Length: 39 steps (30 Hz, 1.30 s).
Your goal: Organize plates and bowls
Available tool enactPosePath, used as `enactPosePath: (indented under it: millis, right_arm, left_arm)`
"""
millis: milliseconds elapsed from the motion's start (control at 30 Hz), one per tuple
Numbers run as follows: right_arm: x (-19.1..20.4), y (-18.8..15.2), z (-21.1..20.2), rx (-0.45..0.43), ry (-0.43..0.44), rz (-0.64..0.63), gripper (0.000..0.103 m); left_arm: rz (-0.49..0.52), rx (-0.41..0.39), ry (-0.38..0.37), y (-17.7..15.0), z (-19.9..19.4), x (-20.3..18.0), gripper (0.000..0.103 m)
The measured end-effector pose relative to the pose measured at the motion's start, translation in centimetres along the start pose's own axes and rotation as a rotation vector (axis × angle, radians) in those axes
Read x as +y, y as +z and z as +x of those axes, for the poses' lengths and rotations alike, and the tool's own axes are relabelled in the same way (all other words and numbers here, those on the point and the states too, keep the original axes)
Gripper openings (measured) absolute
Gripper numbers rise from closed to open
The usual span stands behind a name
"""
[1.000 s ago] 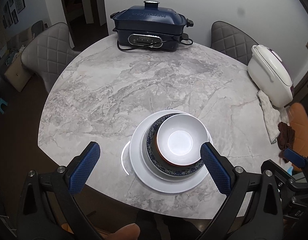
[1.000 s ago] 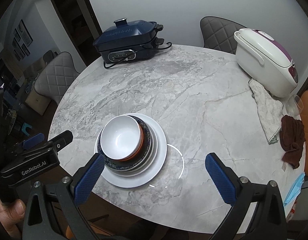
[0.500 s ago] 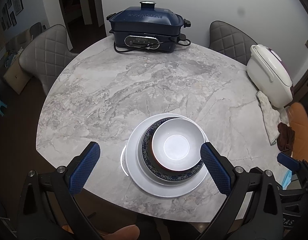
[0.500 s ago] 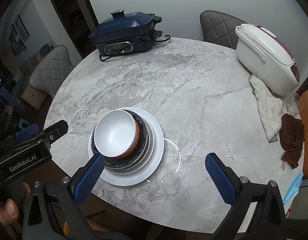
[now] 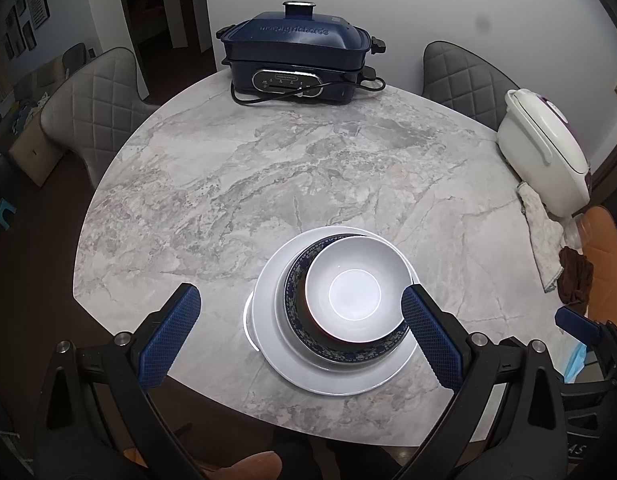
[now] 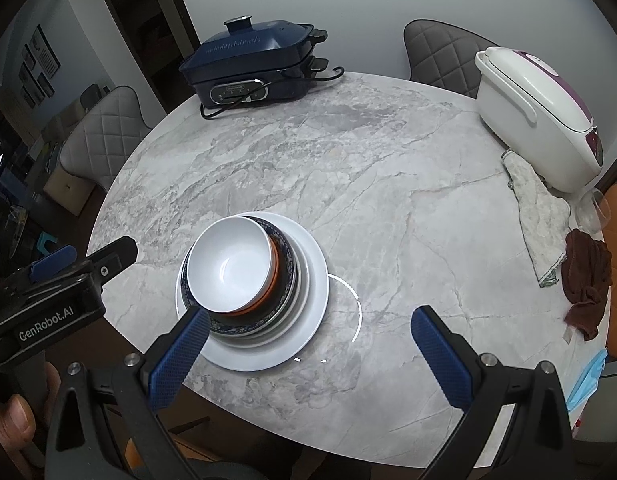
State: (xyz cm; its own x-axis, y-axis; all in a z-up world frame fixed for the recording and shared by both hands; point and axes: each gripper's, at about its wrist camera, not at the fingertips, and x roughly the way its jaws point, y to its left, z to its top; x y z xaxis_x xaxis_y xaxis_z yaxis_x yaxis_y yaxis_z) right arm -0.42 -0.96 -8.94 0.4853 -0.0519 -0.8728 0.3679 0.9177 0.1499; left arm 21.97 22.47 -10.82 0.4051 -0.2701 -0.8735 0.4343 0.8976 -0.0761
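On the marble worktop (image 5: 228, 184), near its front edge, stands one stack: a white bowl (image 5: 358, 288) sits in a blue patterned bowl (image 5: 296, 292), which rests on a wide white plate (image 5: 268, 320). The left hand-held gripper (image 5: 296, 336) and the right hand-held gripper (image 6: 308, 348) both hang above the worktop with fingers wide apart, holding nothing. A dark blue electric cooker (image 5: 294, 60) stands at the far side.

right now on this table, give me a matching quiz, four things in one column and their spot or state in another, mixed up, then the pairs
Things:
1. white bowl
2. blue electric cooker
3. brown cloth
4. left gripper

Places or states:
a. far edge of the table, cord beside it
b. open, empty
c. top of the plate stack
d. crumpled at the table's right edge

Pairs: 1-c, 2-a, 3-d, 4-b
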Motion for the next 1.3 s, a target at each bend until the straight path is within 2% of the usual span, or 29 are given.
enactPosePath:
  millis: [1300]
  right_arm:
    - [-0.01,0.03,0.18,0.01,0.006,-0.015,0.103]
  left_arm:
    - [-0.018,0.009,0.009,-0.8,0.1,0.17,0.101]
